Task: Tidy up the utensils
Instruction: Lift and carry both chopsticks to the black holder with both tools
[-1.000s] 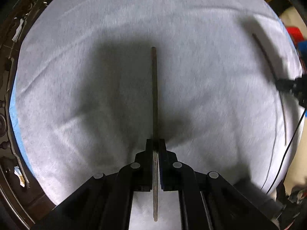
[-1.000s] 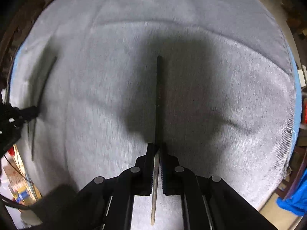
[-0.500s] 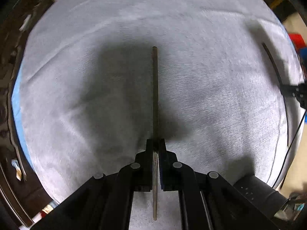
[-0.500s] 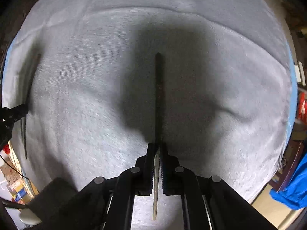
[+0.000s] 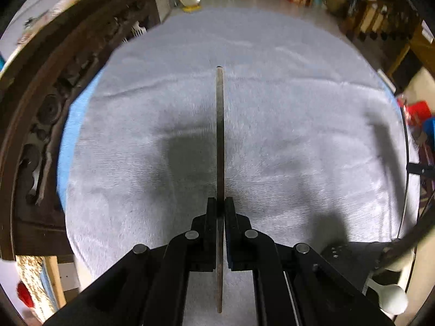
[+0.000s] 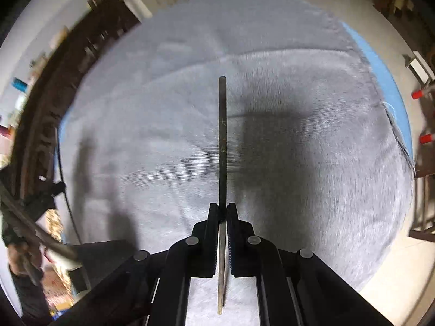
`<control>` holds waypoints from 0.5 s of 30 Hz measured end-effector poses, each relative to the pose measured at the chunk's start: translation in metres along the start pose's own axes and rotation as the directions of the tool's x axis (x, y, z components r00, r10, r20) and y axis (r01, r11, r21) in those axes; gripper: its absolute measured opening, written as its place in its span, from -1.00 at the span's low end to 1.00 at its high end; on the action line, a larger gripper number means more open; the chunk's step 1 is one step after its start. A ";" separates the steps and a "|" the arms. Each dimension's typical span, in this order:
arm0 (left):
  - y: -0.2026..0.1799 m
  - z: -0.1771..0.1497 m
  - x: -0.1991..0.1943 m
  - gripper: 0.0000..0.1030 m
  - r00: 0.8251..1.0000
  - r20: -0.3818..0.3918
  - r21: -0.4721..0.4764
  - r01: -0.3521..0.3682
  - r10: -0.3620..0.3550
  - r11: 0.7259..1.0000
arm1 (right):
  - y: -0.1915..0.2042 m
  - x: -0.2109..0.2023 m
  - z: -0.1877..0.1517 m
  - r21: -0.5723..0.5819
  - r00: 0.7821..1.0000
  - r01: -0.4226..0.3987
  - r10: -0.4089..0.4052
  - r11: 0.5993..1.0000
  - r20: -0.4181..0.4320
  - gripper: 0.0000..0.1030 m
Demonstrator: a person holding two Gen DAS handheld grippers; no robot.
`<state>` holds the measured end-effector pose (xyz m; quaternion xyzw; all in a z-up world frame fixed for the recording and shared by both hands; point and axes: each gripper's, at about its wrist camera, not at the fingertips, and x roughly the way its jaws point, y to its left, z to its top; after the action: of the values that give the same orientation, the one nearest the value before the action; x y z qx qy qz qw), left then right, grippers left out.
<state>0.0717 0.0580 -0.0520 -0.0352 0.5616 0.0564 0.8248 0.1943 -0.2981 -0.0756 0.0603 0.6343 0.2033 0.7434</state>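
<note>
My left gripper (image 5: pixel 220 203) is shut on a long brown chopstick (image 5: pixel 219 135) that points straight ahead, held above a grey cloth (image 5: pixel 299 108). My right gripper (image 6: pixel 222 209) is shut on a long dark chopstick (image 6: pixel 222 141) that also points straight ahead above the same cloth (image 6: pixel 136 135). At the right edge of the left wrist view the other gripper's fingers (image 5: pixel 420 169) hold their thin stick. At the left edge of the right wrist view the left gripper (image 6: pixel 49 190) shows with its stick.
The grey cloth covers a round table with a blue edge (image 6: pixel 380 68). A carved dark wooden piece of furniture (image 5: pixel 49 95) stands along the left side. Cluttered shelves and boxes (image 5: pixel 380 13) lie beyond the far edge. A white rounded object (image 5: pixel 391 300) sits low on the right.
Both grippers have lifted and tilted up from the cloth, each still holding its chopstick. More of the room beyond the table is in view now.
</note>
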 end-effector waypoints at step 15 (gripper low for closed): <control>-0.011 -0.026 -0.064 -0.90 0.970 0.241 -0.064 -0.001 0.016 0.998 | 0.030 -0.067 -0.063 -0.011 0.954 -0.132 0.130 0.991 0.269 -0.87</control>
<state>0.0254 0.0402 -0.0019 -0.0519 0.4552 0.0815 0.8851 0.1192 -0.3068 -0.0153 0.1319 0.5229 0.2398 0.8073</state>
